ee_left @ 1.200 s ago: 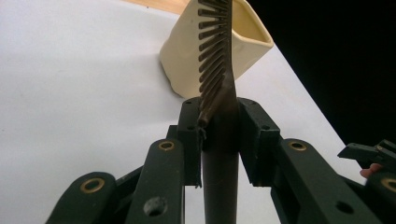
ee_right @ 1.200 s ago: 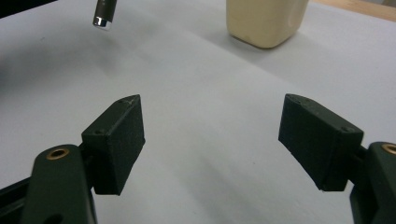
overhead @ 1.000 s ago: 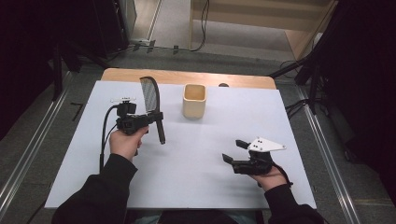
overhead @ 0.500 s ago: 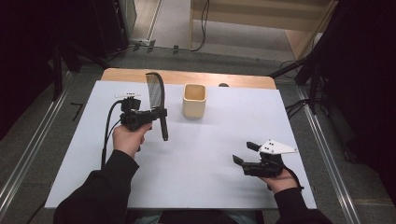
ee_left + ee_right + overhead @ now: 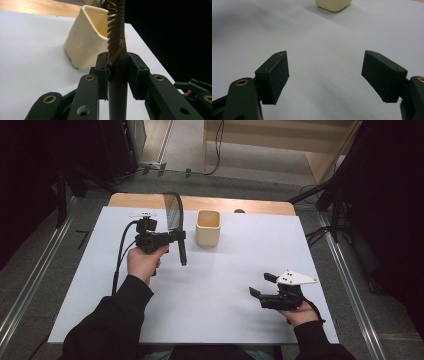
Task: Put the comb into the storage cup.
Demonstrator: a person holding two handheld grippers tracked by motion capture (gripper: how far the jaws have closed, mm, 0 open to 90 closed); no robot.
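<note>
Left fingers [image 5: 117, 72] clamping slotted spatula [image 5: 116, 32], beside cream cup [image 5: 87, 37]

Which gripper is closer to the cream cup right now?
Left. The left gripper, clamped on the comb, sits just left of the cream cup; the right gripper is open, far toward the table's near right.

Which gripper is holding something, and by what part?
Left gripper clamps the black brush where its bristles meet the handle. Right gripper is open, holding nothing.

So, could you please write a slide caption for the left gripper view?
Left gripper clamps a dark slotted spatula upright beside the cream cup.
</note>
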